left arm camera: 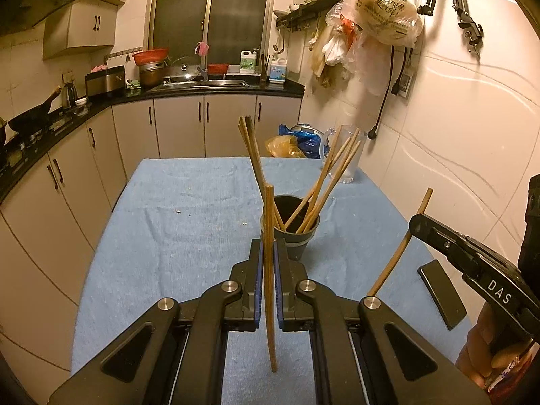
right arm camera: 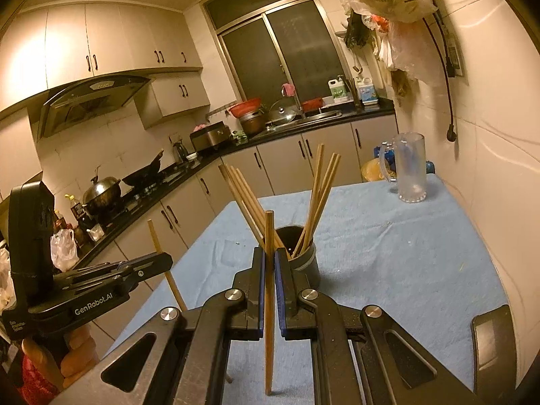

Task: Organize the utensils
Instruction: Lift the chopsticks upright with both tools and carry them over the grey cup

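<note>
A: L gripper [left arm camera: 267, 253]?
B: Clamped on one chopstick [left arm camera: 269, 270], upright, just before the cup [left arm camera: 297, 236].
A: R gripper [right arm camera: 268, 260]?
B: Same, pinching another stick [right arm camera: 269, 303]. Rest stand in cup on blue cloth [left arm camera: 168, 219].

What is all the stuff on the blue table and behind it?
chopsticks in the cup: about seven, light wood, leaning out of the cup
cup: one, dark grey, middle of the table
tablecloth: one, light blue, over the table
glass mug: one, clear, far corner by the wall
phone: one, black, flat near the right edge
plastic bags: several, pale, hanging on the wall
held chopsticks: two, wood, one upright in each claw
left claw: black with blue pads, shut on a chopstick
right claw: same, shut on a chopstick
</note>
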The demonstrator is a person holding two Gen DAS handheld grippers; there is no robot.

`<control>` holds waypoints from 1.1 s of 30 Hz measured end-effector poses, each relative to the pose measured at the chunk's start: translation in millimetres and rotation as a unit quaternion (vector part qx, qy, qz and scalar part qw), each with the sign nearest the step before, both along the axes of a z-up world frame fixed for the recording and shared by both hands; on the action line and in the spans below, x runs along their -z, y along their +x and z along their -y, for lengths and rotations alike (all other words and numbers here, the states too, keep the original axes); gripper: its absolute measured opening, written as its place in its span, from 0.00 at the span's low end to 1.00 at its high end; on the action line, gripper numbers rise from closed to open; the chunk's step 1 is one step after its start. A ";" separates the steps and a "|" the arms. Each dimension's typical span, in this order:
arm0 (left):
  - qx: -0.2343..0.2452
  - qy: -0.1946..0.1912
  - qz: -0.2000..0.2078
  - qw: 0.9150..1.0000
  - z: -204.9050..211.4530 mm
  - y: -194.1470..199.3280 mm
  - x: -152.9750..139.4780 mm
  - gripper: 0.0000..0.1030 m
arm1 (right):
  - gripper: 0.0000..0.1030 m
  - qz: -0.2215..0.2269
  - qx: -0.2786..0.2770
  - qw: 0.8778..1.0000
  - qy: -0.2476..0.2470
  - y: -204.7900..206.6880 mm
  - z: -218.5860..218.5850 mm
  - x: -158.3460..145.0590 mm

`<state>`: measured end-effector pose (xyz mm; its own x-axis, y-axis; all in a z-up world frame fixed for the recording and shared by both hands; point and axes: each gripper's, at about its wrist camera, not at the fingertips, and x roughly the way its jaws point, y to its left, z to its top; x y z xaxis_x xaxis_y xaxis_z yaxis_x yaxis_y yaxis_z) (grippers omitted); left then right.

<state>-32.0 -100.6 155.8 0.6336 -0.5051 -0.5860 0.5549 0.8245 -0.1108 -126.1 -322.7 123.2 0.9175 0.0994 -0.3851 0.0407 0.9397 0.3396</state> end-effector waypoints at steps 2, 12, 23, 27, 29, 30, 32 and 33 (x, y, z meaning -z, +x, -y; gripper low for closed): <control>0.001 -0.002 0.000 1.000 -0.2 0.8 -1.5 0.06 | 0.06 0.002 0.003 1.000 0.001 -0.2 1.2 -1.4; 0.001 -0.007 0.015 1.000 2.8 2.2 -16.8 0.06 | 0.06 0.014 0.012 1.000 0.003 0.3 5.1 -12.9; 0.006 -0.008 0.034 0.999 7.0 5.3 -40.5 0.06 | 0.06 0.030 0.022 0.999 0.003 2.8 13.0 -34.3; 0.010 -0.011 0.040 0.999 10.2 8.4 -53.0 0.06 | 0.06 0.032 0.026 0.999 0.007 9.1 17.5 -43.0; 0.010 -0.012 0.045 0.999 11.9 10.8 -59.6 0.06 | 0.06 0.035 0.030 0.999 0.010 11.8 21.5 -47.5; 0.010 -0.013 0.047 0.999 13.1 12.7 -62.8 0.06 | 0.06 0.037 0.031 0.999 0.012 13.1 23.6 -49.9; 0.011 -0.017 0.049 0.999 16.0 16.9 -70.7 0.06 | 0.06 0.042 0.036 0.998 0.015 15.7 28.1 -55.0; 0.010 -0.019 0.052 0.998 17.4 19.3 -74.5 0.06 | 0.06 0.044 0.038 0.998 0.014 17.6 29.9 -57.8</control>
<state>-12.7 -117.9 230.3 0.6800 -0.5384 -0.4977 0.5810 0.8097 -0.0821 -108.5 -352.6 181.0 0.9528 0.0374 -0.3012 0.0812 0.9249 0.3715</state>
